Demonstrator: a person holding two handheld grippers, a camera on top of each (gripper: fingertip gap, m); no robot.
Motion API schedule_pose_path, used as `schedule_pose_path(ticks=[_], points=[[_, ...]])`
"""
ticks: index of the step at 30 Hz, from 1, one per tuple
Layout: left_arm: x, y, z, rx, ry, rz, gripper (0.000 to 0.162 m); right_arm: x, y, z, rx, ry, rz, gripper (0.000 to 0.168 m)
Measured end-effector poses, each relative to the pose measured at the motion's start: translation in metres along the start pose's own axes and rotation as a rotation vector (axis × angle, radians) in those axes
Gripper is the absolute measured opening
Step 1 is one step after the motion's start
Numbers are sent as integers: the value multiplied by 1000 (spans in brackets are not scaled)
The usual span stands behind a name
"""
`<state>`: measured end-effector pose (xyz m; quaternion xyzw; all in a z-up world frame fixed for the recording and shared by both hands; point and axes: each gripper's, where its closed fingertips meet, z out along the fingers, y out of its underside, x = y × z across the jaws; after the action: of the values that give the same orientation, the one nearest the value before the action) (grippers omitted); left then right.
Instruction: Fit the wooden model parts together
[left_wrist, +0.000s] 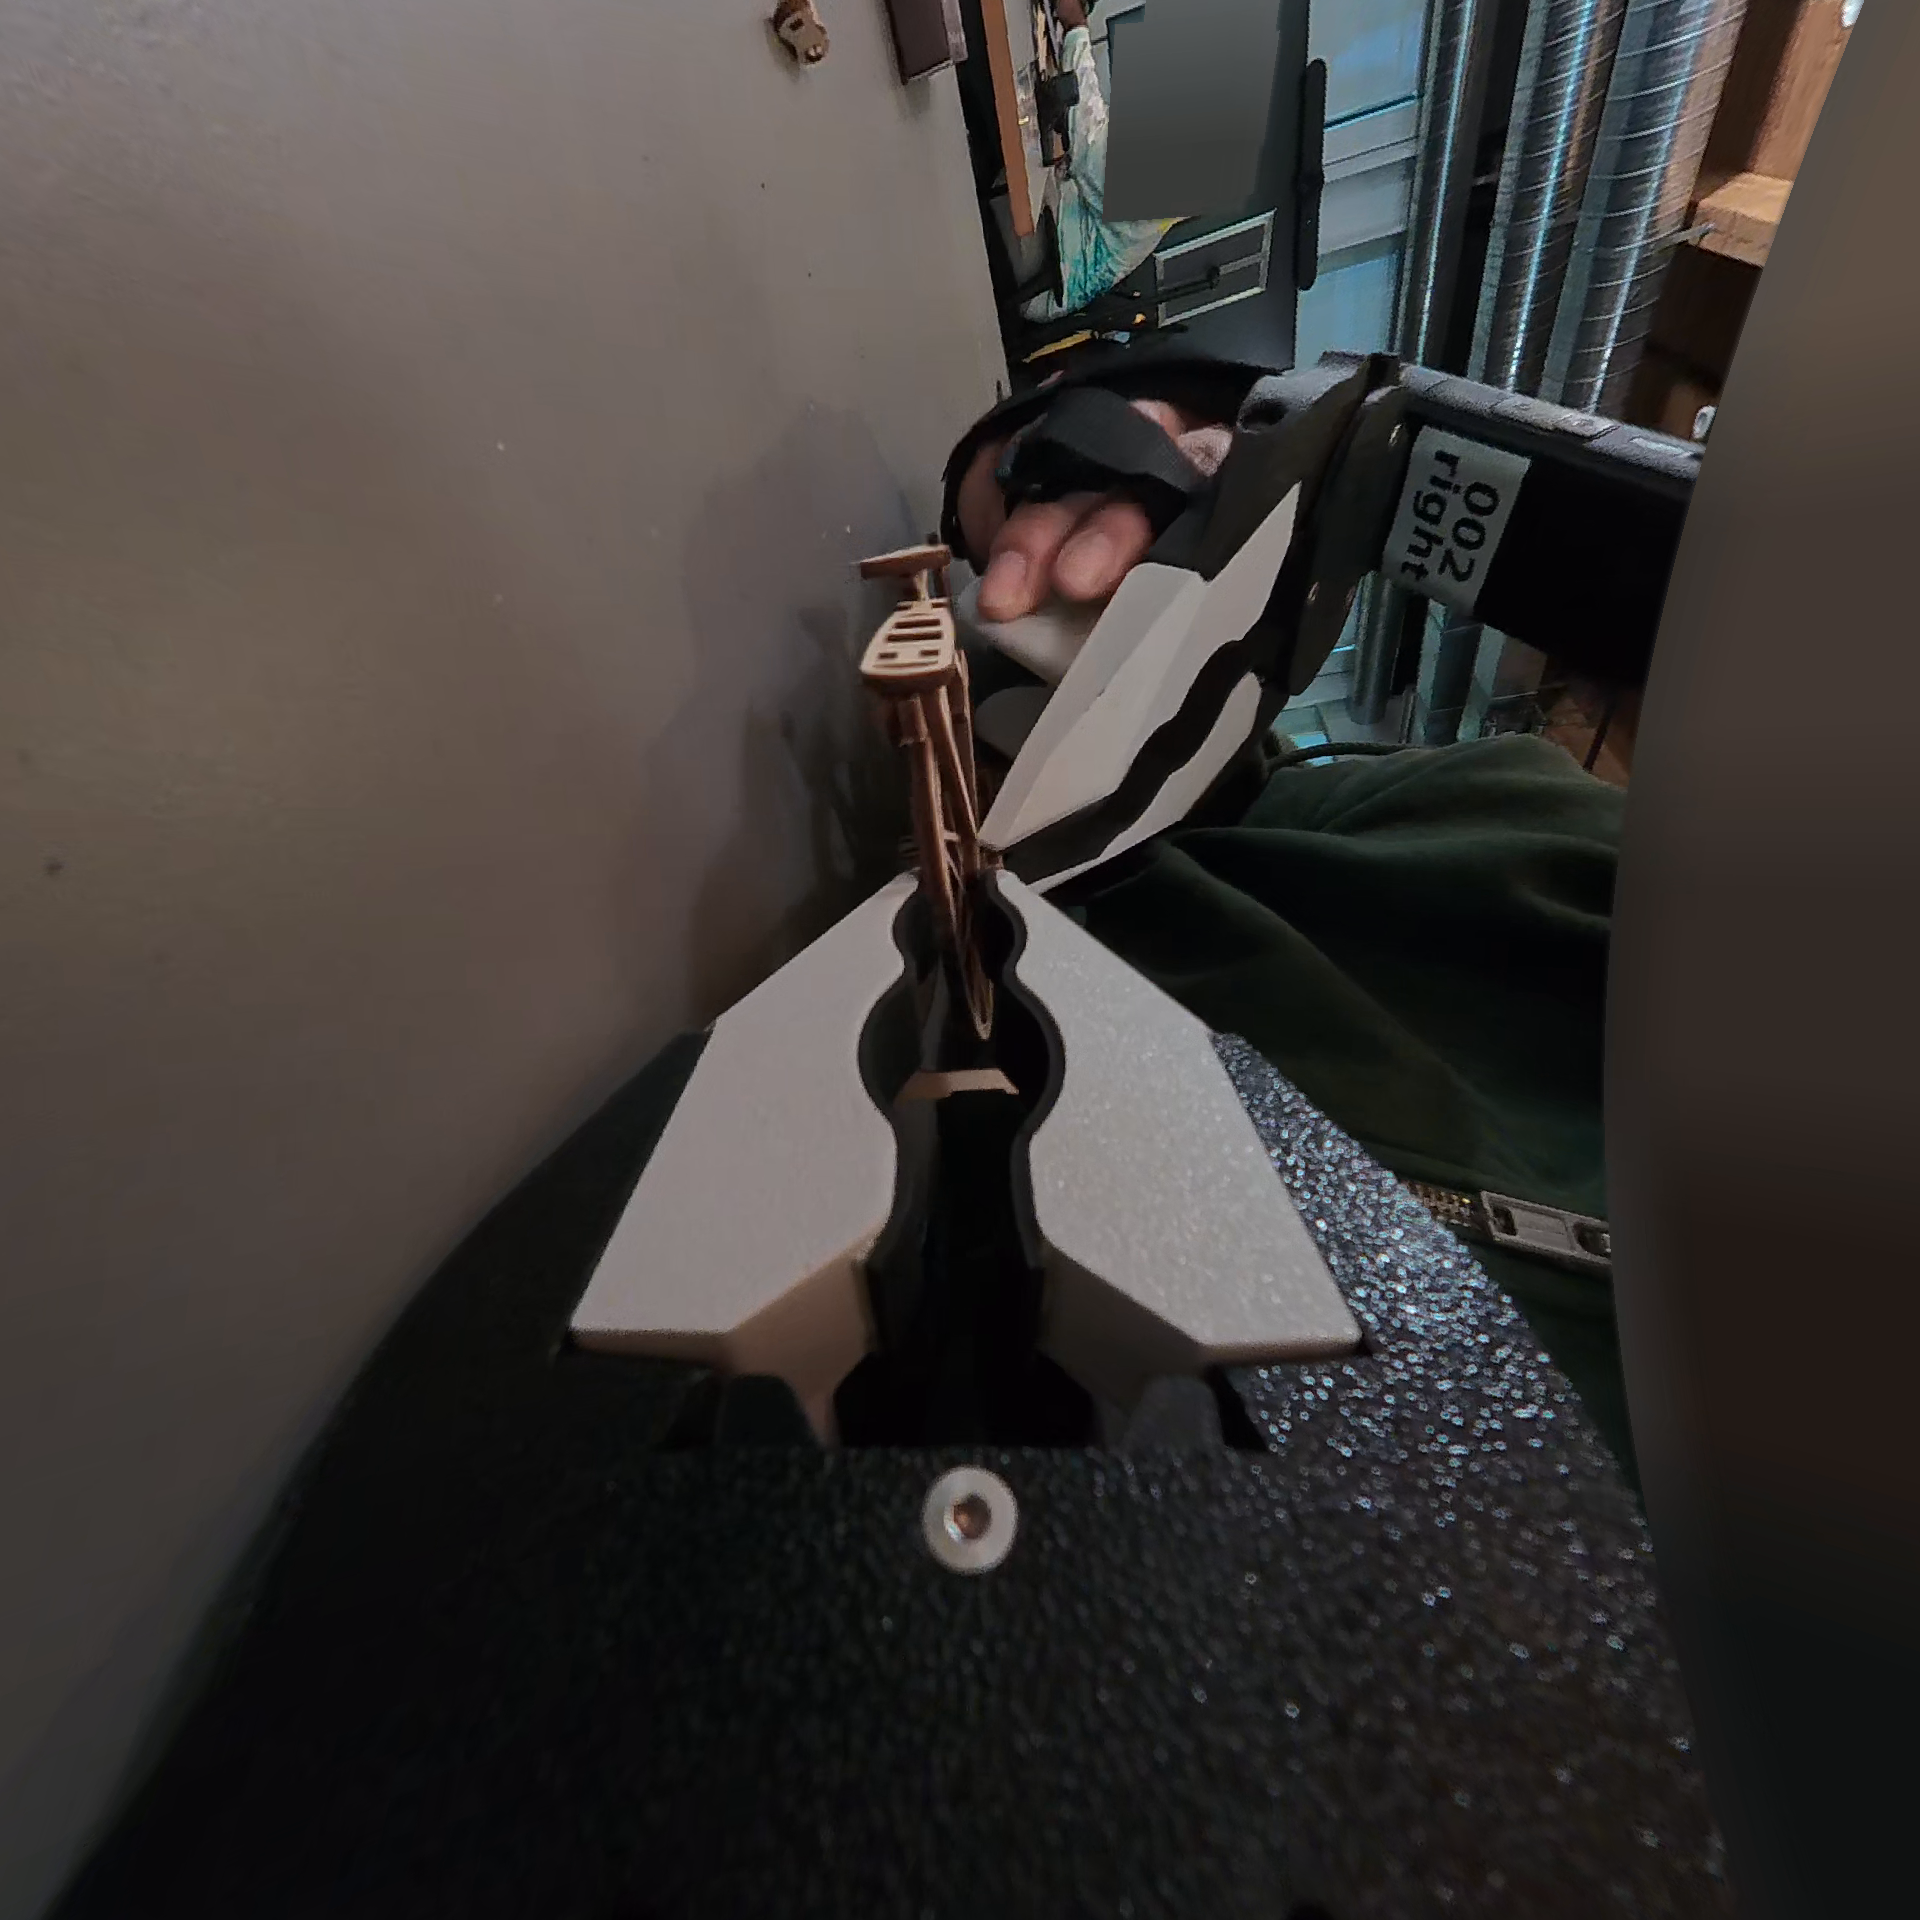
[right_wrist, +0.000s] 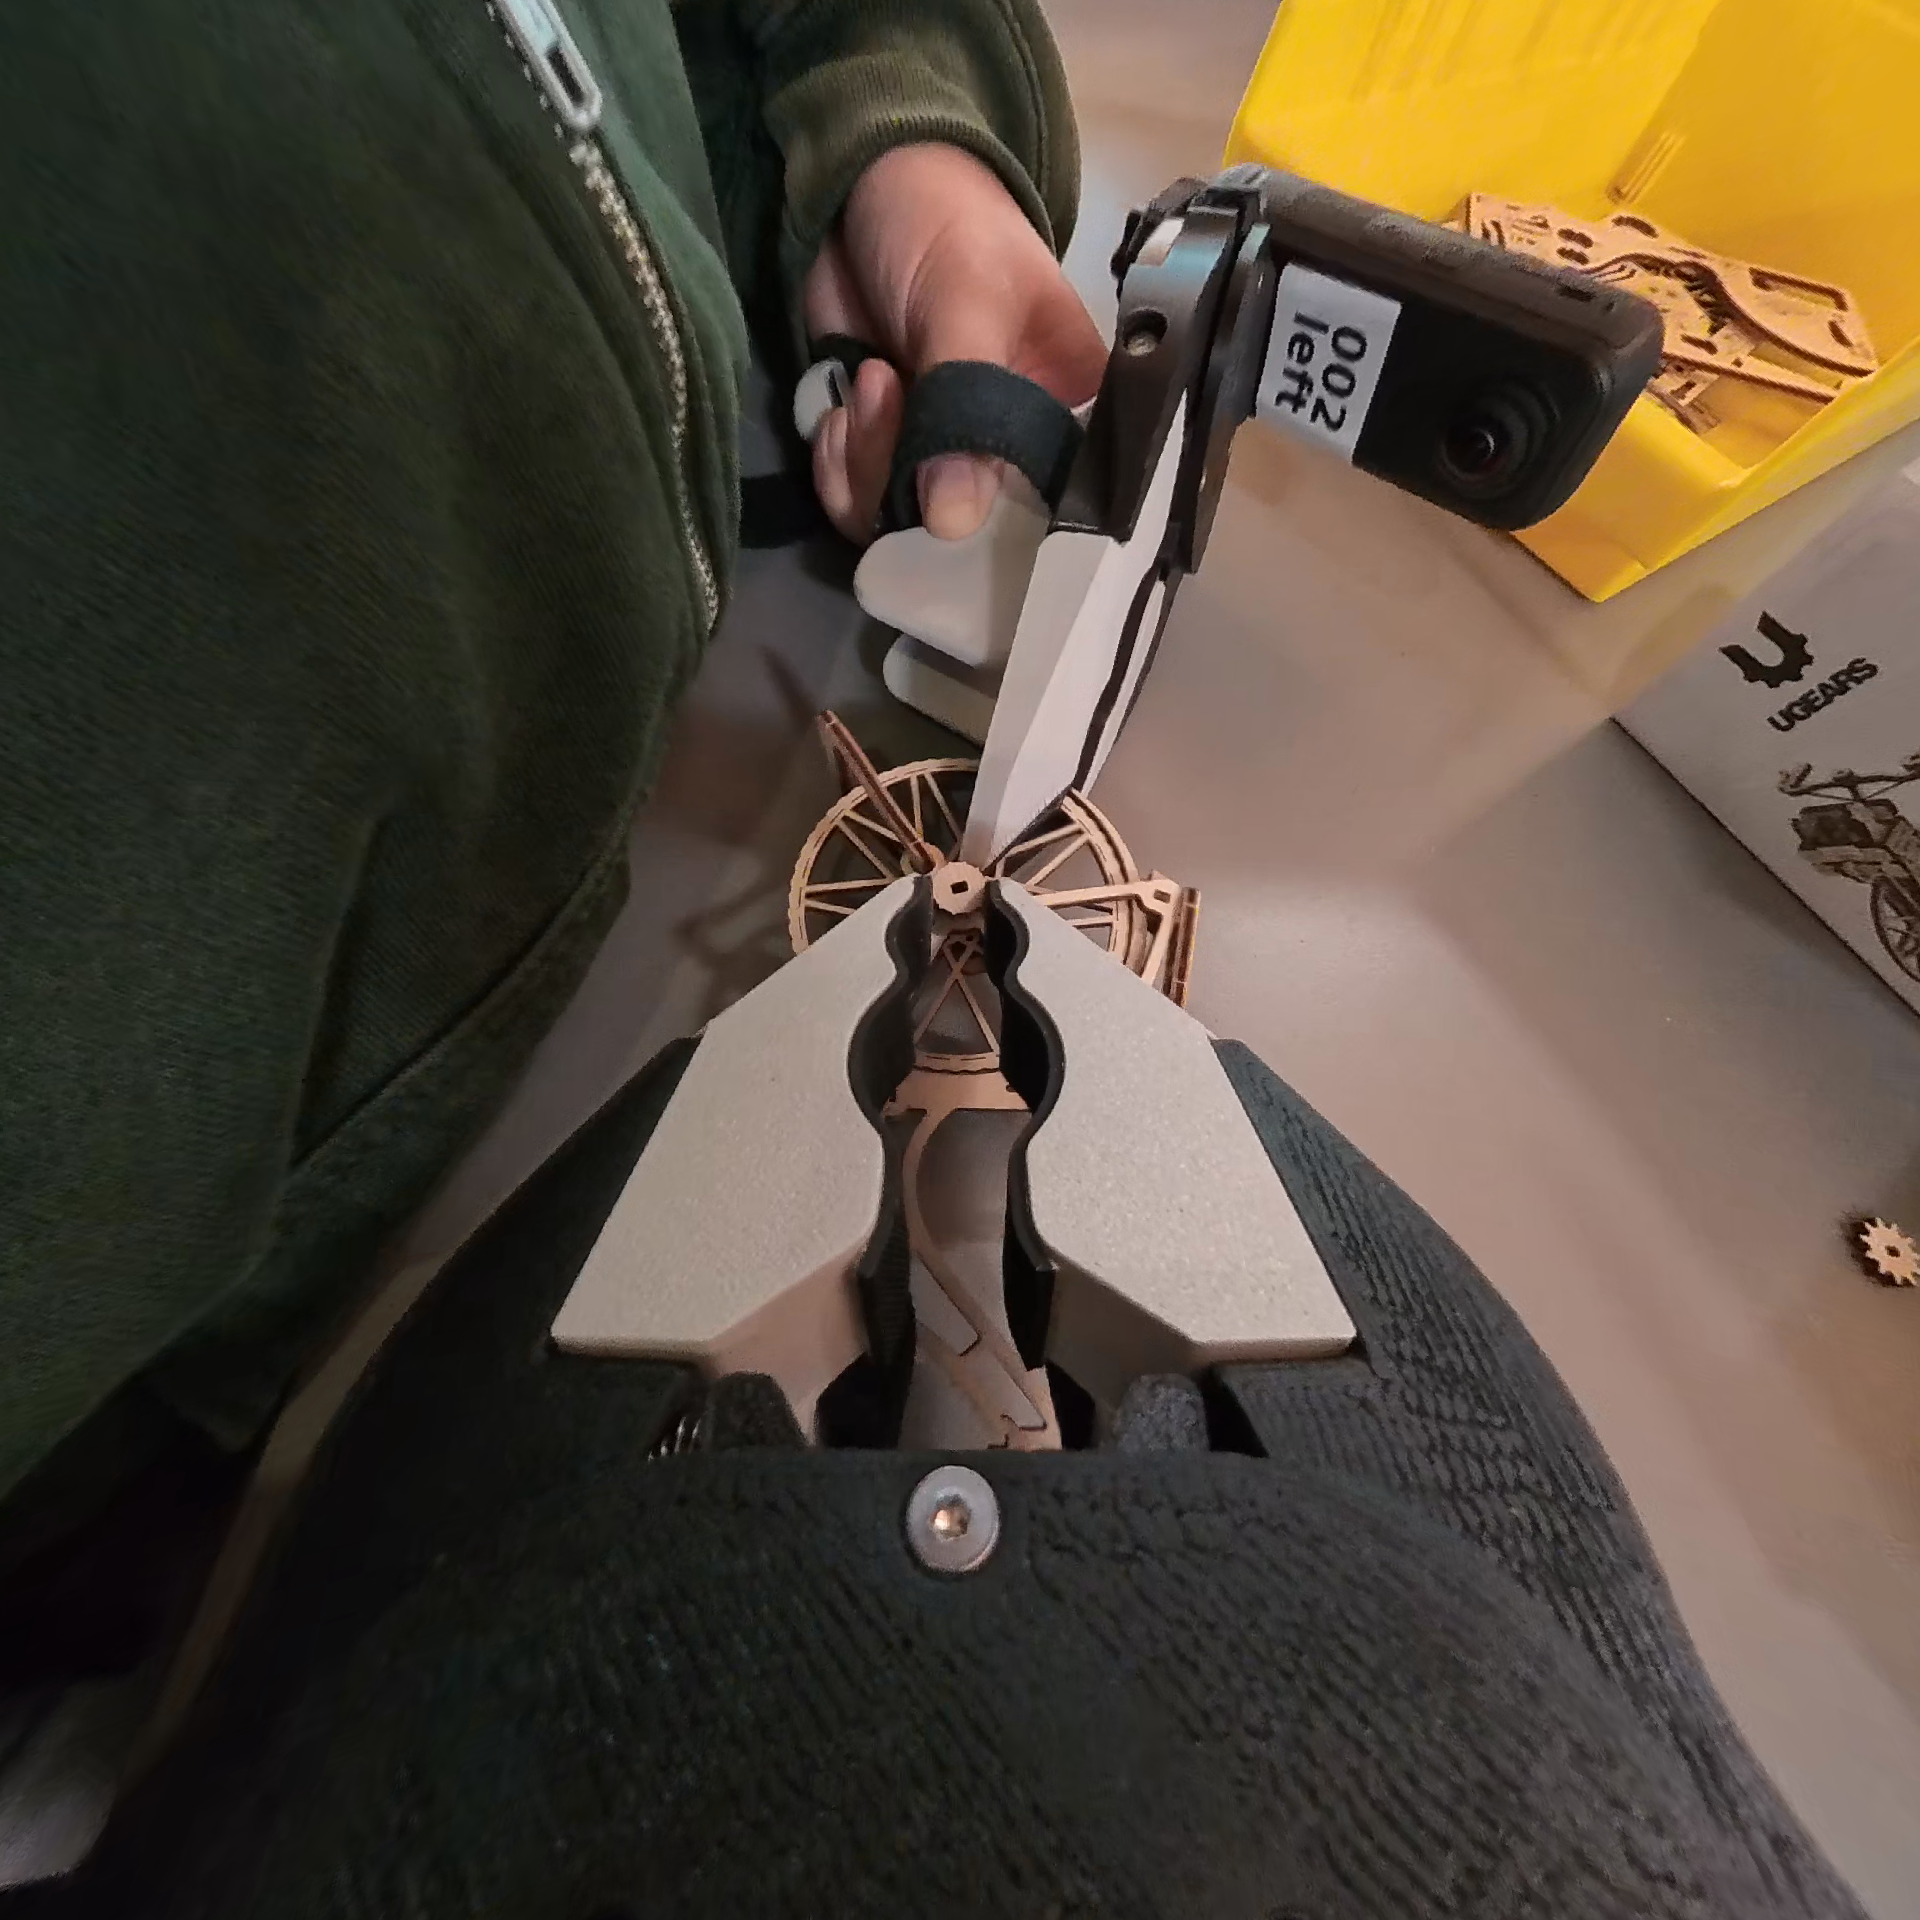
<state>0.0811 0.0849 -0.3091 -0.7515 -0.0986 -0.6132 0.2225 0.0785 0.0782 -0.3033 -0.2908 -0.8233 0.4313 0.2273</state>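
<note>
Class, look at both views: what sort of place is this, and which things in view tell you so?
Probably a workshop or hobby workbench. A yellow bin holds laser-cut wooden sheets, a kit box sits on the grey table, and metal ducting stands behind.

Laser-cut wooden bicycle model (right_wrist: 940, 883), spoked wheels upright on the table; small toothed hub piece (right_wrist: 957, 886) at its axle.

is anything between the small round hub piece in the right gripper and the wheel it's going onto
Nothing visible. The right gripper pinches the small hub piece right at the spoked wheel of the wooden model, with no other part between them. The left gripper grips the model close beside that spot, crowding it rather than blocking it.
</note>
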Motion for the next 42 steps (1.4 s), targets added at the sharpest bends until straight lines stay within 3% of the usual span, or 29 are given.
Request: schedule_pose_path(ticks=[9, 11, 15, 20, 25, 31, 38, 42], points=[[4, -5, -2, 32, 38, -13, 6, 10, -21, -16, 139, 17, 129, 17], [5, -6, -3, 44, 41, -3, 6, 26, -24, -24, 170, 79, 236, 23], [9, -9, -4, 76, 42, 48, 6, 53, -8, -33, 115, 199, 496, 52], [13, -15, -8, 119, 57, 65, 6, 51, 4, -36, 120, 133, 822, 70], [20, -14, -7, 118, 93, 91, 6, 31, 8, -20, 42, -73, 960, 68], [20, -12, -6, 103, 94, 98, 7, 17, -5, -8, 29, -334, 1047, 41], [19, -12, -6, 102, 99, 83, 6, 12, -12, -6, 101, -444, 1114, 16], [19, -11, -5, 93, 92, 82, 6, 11, -11, -6, 133, -457, 1112, 15]])
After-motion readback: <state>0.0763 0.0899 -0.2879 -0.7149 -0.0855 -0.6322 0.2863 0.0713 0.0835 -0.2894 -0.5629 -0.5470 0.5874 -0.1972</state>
